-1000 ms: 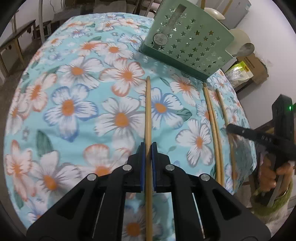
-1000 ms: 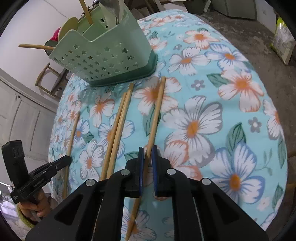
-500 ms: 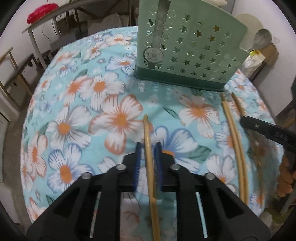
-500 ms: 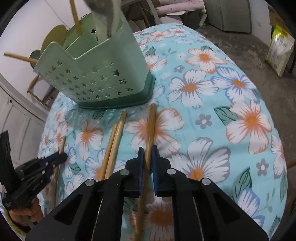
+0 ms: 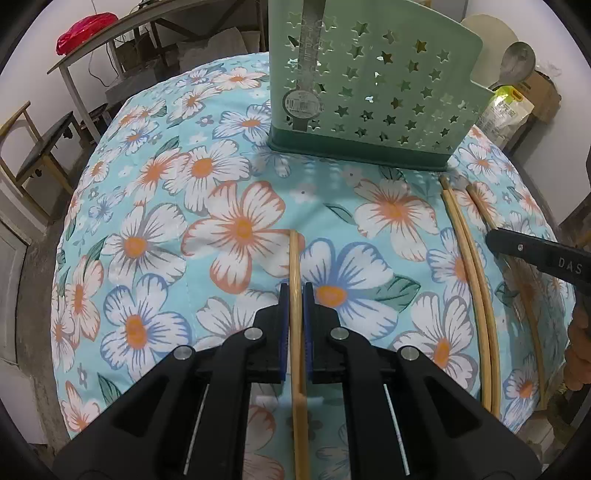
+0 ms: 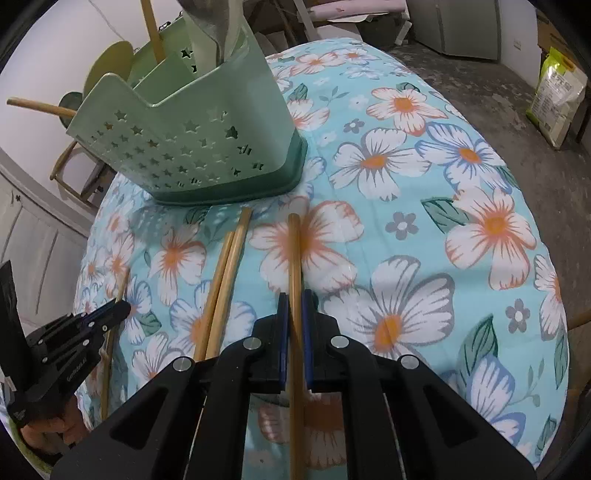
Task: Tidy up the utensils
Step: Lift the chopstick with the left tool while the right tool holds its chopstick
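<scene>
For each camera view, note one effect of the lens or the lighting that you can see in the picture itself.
Left wrist view: fisheye bends the paired chopsticks into arcs; light through the holder casts star-dappled shadow on the cloth. Right wrist view: the floral cloth bulges like a dome; black vignette fills the corners.

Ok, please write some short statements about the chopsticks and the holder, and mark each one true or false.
1. The left gripper clamps the left-held chopstick, and the right gripper clamps the right-held chopstick. True.
2. The holder is red with round holes. False: it is green with star-shaped holes.
3. A loose pair of chopsticks lies side by side on the tablecloth. True.
4. The holder is empty. False: a metal spoon and a wooden handle stand in it.
</scene>
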